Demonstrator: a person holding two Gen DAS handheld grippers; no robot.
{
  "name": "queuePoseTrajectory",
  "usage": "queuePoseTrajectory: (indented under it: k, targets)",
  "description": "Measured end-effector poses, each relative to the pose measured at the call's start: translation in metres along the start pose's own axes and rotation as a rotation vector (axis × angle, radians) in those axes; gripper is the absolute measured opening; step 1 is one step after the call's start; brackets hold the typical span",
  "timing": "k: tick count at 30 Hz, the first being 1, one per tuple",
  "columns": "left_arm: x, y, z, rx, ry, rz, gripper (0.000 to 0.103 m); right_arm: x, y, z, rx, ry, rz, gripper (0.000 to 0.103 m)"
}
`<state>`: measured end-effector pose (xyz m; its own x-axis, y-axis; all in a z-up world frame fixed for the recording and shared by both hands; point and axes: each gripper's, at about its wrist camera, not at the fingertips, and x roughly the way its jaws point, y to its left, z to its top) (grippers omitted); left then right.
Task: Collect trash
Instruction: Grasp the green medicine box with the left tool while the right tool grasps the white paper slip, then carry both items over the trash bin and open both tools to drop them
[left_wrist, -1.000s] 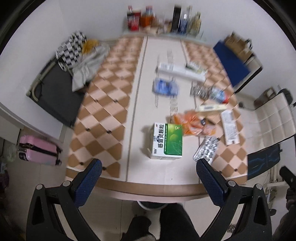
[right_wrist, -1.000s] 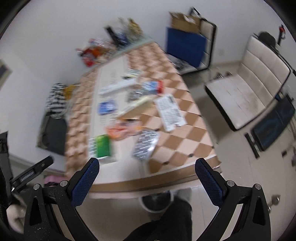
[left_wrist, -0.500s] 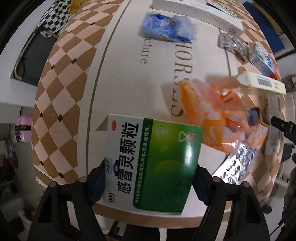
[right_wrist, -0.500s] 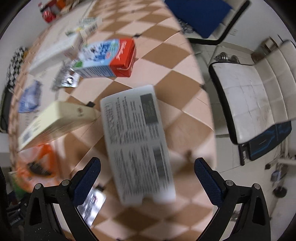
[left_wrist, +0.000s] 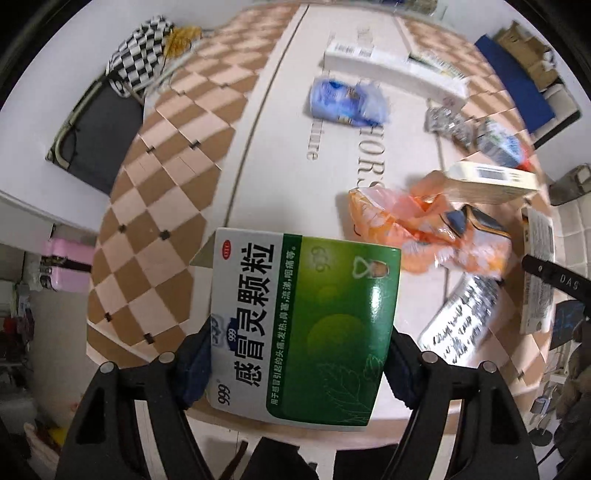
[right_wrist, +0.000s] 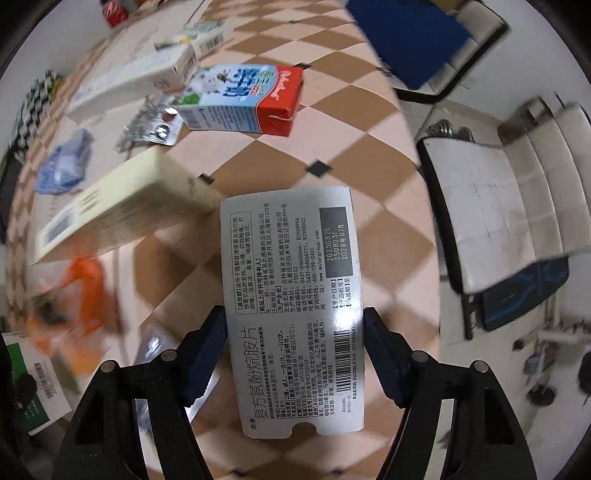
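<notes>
My left gripper (left_wrist: 297, 363) is shut on a green and white medicine box (left_wrist: 306, 317), held lifted over the near table edge. My right gripper (right_wrist: 293, 354) is shut on a flat grey medicine carton (right_wrist: 291, 306) printed with text, held above the checkered table (right_wrist: 332, 122). More trash lies on the table: an orange plastic bag (left_wrist: 424, 236), a silver blister pack (left_wrist: 461, 317), a blue wrapper (left_wrist: 347, 98), a cream box (right_wrist: 122, 206) and a blue and red milk carton (right_wrist: 243, 98).
A long white box (left_wrist: 391, 68) lies at the far end, with bottles behind it. A white chair (right_wrist: 498, 177) stands right of the table, and a blue folder (right_wrist: 406, 33) sits beyond. A pink suitcase (left_wrist: 66, 264) stands on the floor at left.
Both grippers have closed on their items and lifted them: the left on the green box, the right on the grey carton. Both views have pulled back from the table.
</notes>
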<state>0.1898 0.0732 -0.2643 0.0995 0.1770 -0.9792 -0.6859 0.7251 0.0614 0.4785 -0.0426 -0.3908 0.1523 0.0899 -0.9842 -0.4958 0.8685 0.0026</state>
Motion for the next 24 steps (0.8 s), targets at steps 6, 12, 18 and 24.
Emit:
queuePoseTrajectory:
  k: [6,12,18,24]
  targets:
    - [-0.034,0.019,-0.042,0.078,-0.134,-0.054,0.075,-0.051,0.004,-0.083,0.074,-0.122,0.042,0.074]
    - [-0.063,0.056,-0.095,0.155,-0.185,-0.142,0.075,-0.127,0.034,-0.193,0.131,-0.181,0.103,0.075]
    - [-0.051,0.075,-0.158,0.186,-0.105,-0.215,0.075,-0.140,0.052,-0.305,0.185,-0.119,0.177,0.075]
    - [0.044,0.077,-0.213,0.178,0.078,-0.265,0.075,-0.064,0.054,-0.388,0.221,0.063,0.178,0.075]
